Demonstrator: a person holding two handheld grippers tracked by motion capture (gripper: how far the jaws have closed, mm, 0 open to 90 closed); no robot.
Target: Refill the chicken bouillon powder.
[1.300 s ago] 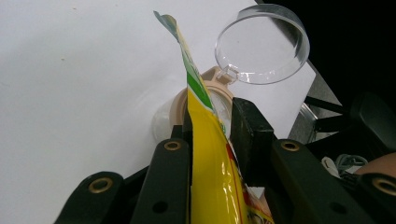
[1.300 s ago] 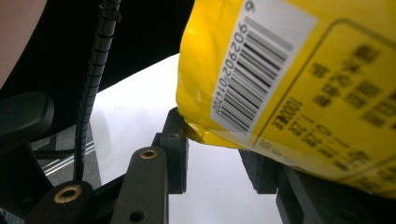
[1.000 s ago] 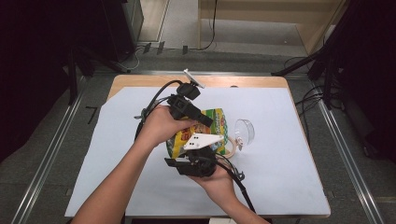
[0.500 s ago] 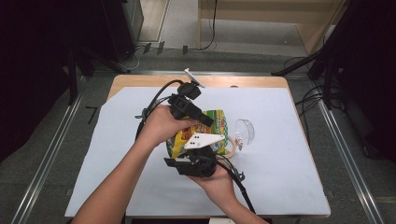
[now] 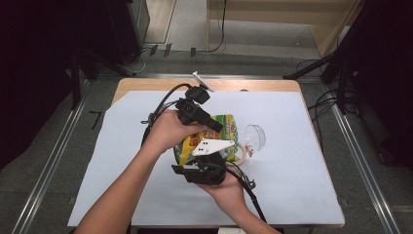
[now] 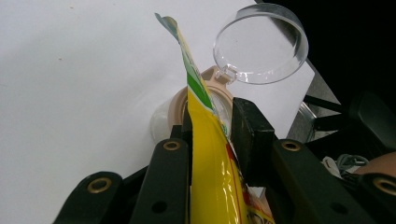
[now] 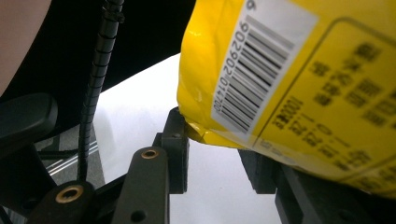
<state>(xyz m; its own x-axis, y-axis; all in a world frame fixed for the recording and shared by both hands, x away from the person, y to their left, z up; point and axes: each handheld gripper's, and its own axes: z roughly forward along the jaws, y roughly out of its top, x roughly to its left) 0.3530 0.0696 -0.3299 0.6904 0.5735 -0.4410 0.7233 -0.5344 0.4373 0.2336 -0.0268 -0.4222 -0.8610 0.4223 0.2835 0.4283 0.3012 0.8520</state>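
Observation:
A yellow snack bag (image 5: 221,127) with a green top edge is held tilted above the white-covered table (image 5: 302,175), between both grippers. My left gripper (image 5: 210,125) comes from the far side. In the left gripper view its jaws (image 6: 210,112) pinch the bag (image 6: 210,172) near the top edge. Just beyond stands a clear jar with a beige rim (image 6: 176,105), its round clear lid (image 6: 259,44) swung open. My right gripper (image 5: 207,165) grips from the near side, and its jaws (image 7: 215,133) close on the bag's lower corner (image 7: 201,112) by the barcode.
The jar (image 5: 239,154) and its open lid (image 5: 255,136) stand right of the bag on the white sheet. Black cables (image 5: 160,109) trail from both grippers across the table. Metal rails (image 5: 46,170) run along the floor on either side.

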